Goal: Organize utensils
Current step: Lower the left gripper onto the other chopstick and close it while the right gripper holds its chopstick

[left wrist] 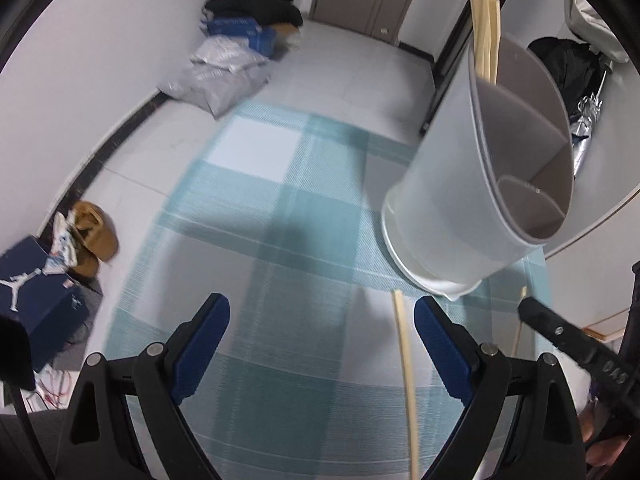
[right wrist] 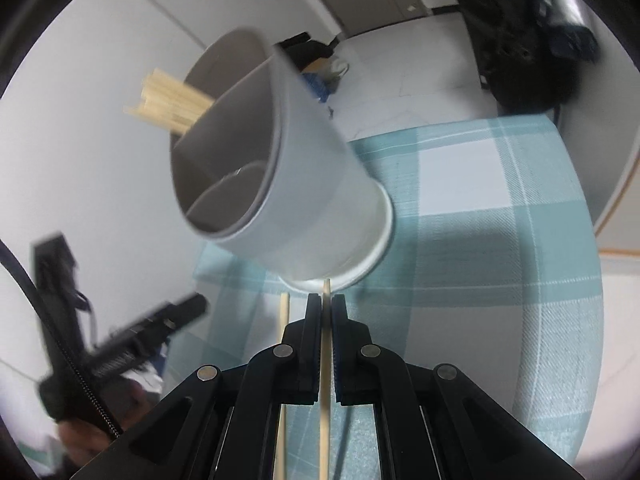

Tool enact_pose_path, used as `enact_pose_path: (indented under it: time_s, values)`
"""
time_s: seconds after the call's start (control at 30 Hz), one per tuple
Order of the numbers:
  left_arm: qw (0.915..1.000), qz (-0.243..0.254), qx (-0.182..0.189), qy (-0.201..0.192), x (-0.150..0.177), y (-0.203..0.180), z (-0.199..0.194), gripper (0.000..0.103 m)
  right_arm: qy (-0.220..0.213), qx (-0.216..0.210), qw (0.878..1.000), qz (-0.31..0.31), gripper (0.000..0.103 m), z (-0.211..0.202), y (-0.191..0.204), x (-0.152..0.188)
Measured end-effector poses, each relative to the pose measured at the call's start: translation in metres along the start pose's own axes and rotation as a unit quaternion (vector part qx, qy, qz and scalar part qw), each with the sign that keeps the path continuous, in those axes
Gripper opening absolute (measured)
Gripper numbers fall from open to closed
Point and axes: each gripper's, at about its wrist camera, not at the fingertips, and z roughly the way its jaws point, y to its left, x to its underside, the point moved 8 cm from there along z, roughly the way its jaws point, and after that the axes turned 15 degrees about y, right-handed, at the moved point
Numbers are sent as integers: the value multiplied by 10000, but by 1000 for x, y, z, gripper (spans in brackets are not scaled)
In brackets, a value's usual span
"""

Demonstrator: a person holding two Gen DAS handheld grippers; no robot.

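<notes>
Chopsticks are being sorted into a divided holder; the job is judged partly done.

At the left, the left tool (left wrist: 322, 344) is held wide apart with nothing between its blue pads, above the teal-and-white checked cloth (left wrist: 280, 208) on the tabletop. Just beside it, a loose pale wooden chopstick (left wrist: 406, 368) is seen lying on the cloth. Further right, the grey plastic utensil holder with an inner divider (left wrist: 472, 184) is seen, with a bundle of pale wooden chopsticks (left wrist: 485, 28) already placed in its far compartment. The right tool (right wrist: 326, 312) is closed on a second single wooden chopstick (right wrist: 325, 384), near the holder's base. At least two sticks are judged left to place.
</notes>
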Motion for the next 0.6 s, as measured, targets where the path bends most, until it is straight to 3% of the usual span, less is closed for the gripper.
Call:
enact_pose_path:
  time_s: [0.2,0.4,0.6]
  values:
    - [9995,111,-66,305,3,-13,18,92,-179,-312,9987,362,4,-21,-17,-4]
    - [9972,473,-425,384,7,-28,32,91,-335,-377,9976,481,4,-33,-23,-3]
    - [9937,708,-834,241,9,-35,32,64,-418,-385,9975,409,4,-38,-21,-4]
